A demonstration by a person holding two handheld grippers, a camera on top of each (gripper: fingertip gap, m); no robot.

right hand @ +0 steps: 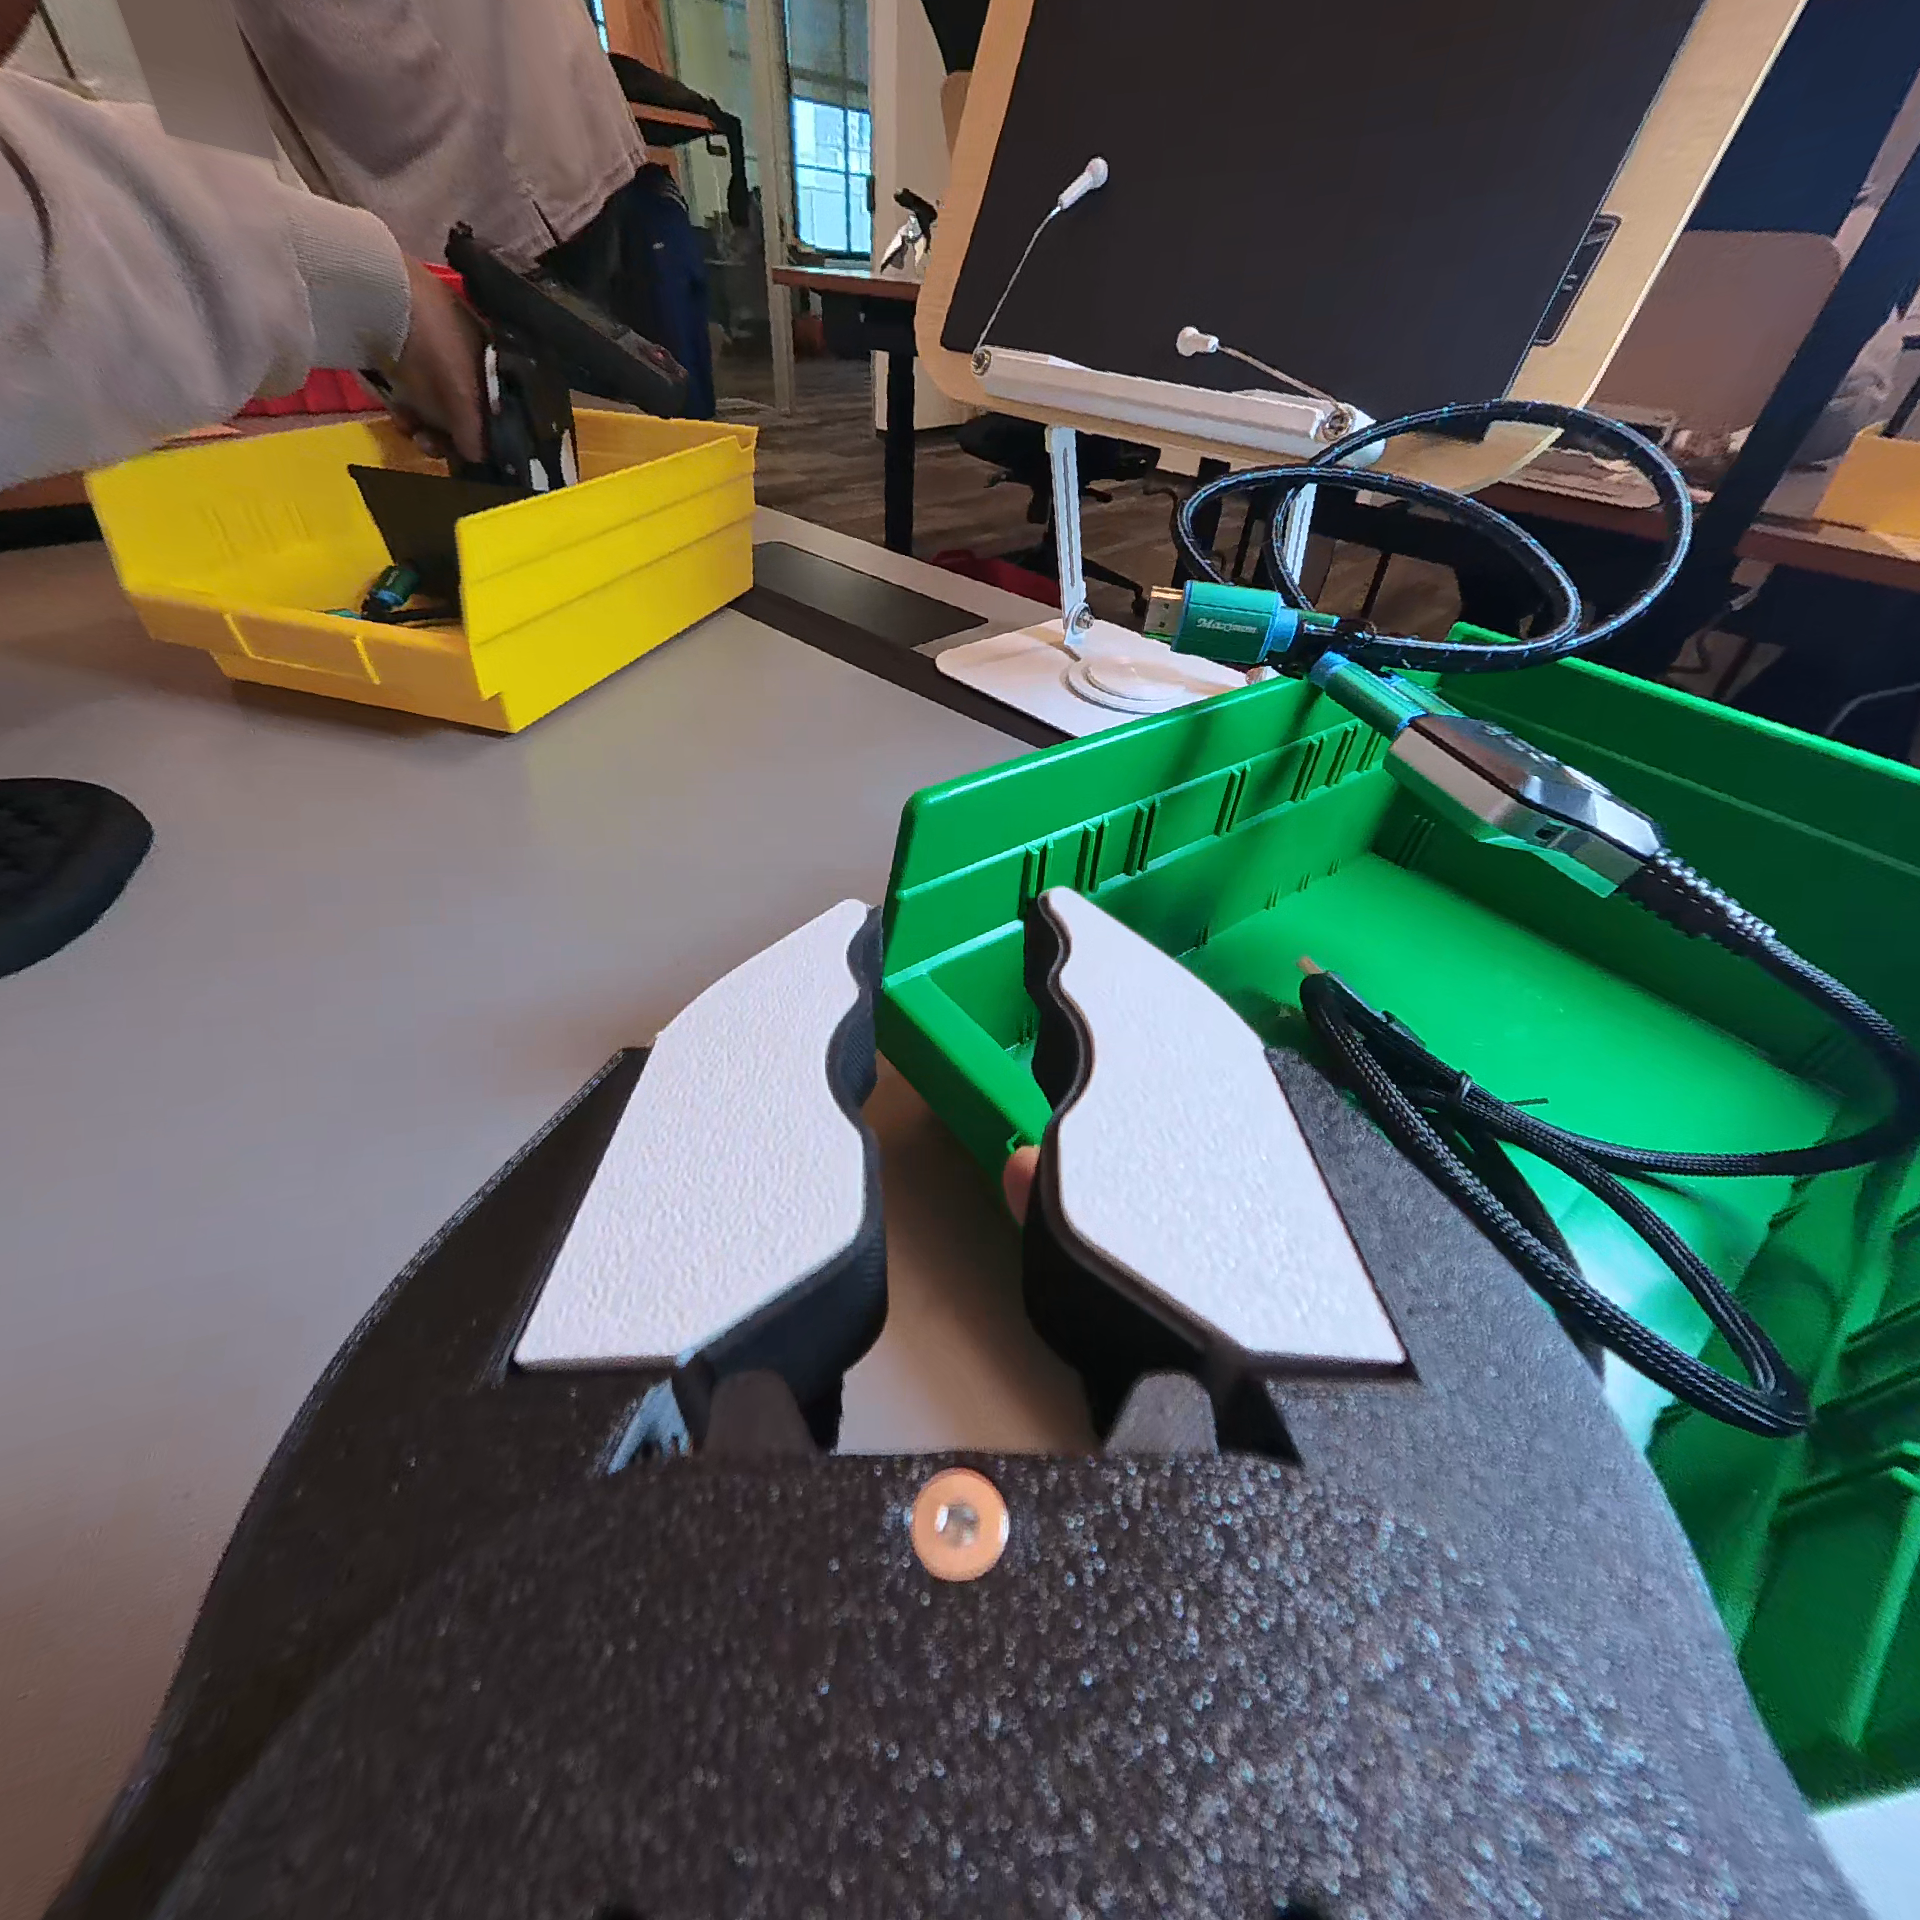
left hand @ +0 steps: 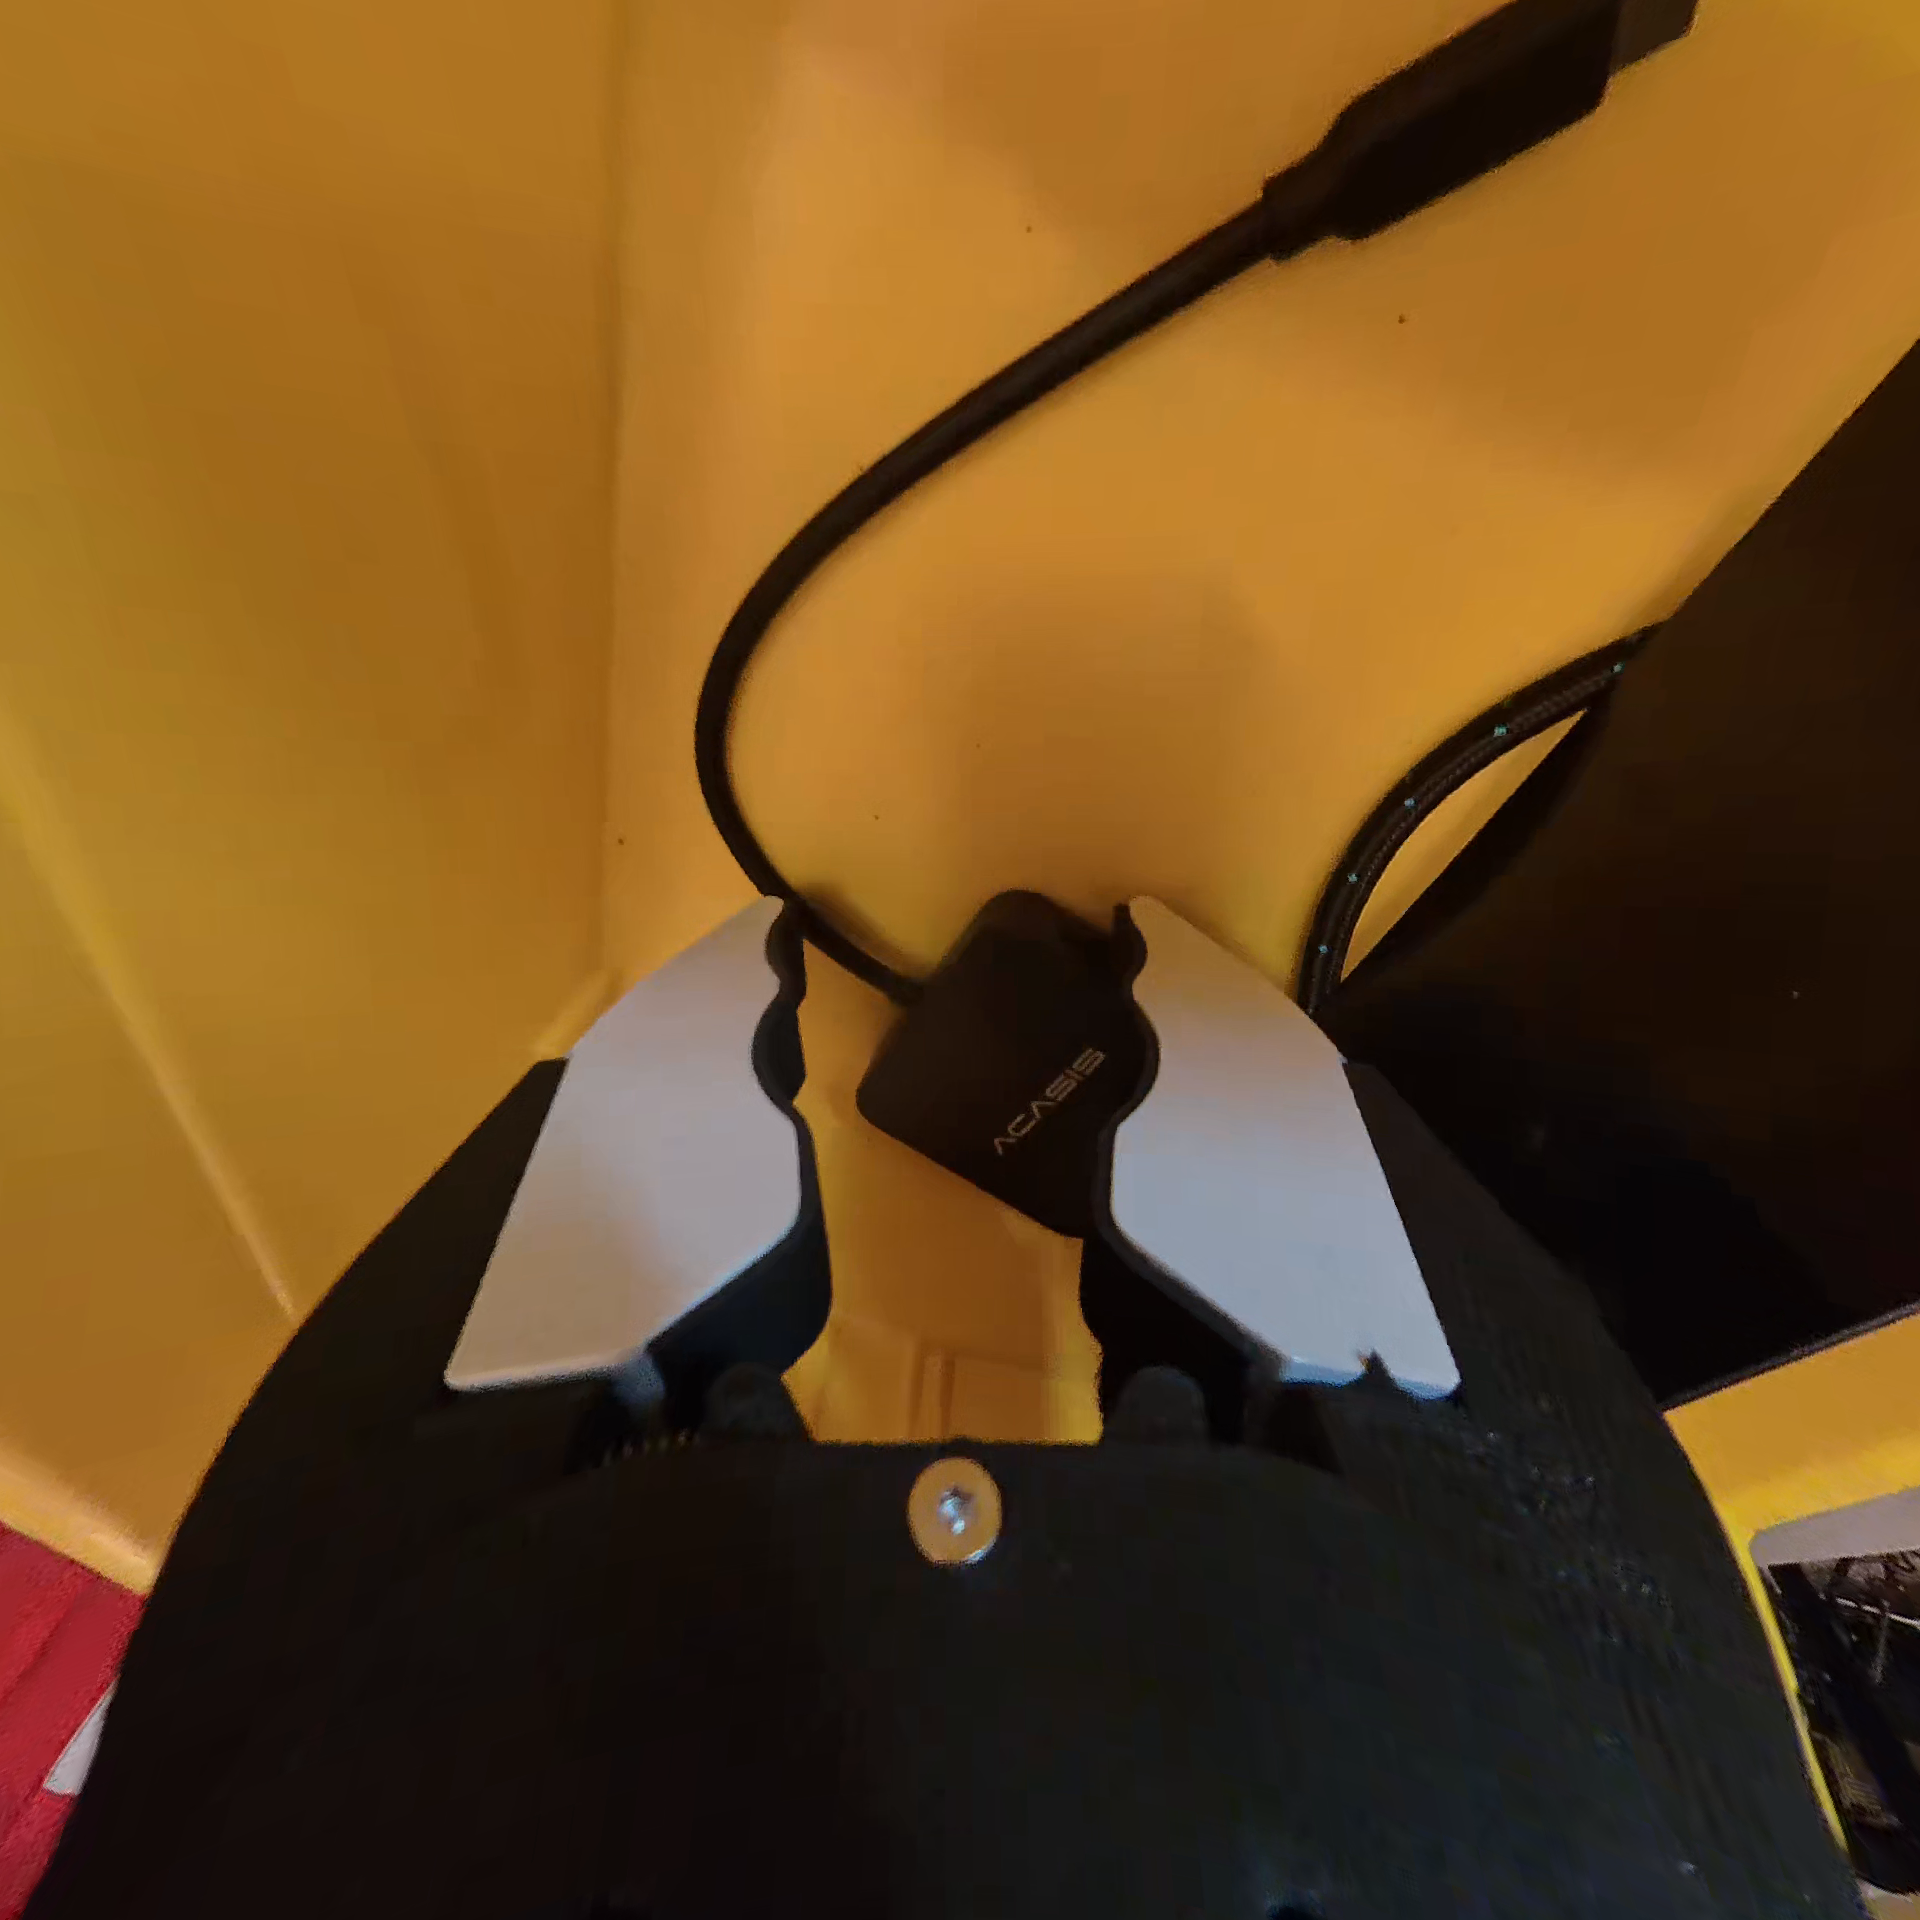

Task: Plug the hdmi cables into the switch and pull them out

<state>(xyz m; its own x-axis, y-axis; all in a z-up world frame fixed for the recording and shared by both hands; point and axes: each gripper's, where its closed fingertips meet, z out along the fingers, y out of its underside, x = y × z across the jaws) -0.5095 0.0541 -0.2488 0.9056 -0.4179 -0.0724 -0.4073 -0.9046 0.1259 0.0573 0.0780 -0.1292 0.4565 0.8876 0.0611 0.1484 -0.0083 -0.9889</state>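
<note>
My left gripper is inside the yellow bin, open, with its jaws either side of a small black box. The box touches the right finger and is clear of the left one. Its thin black cable curves up to a black plug. My right gripper is narrowly open at the near left corner of the green bin. A grey metal switch leans on that bin's far wall with a teal-ended braided cable plugged in. Its free teal HDMI plug hangs above the rim.
A black panel and a braided cable lie in the yellow bin, where a sleeved hand holds the left gripper. A second black cable lies in the green bin. A dark board on a white stand stands behind. My hands' fingertips stand some 60 centimetres from each other. Between my right fingertips and the grey metal switch there is roughly 12 centimetres.
</note>
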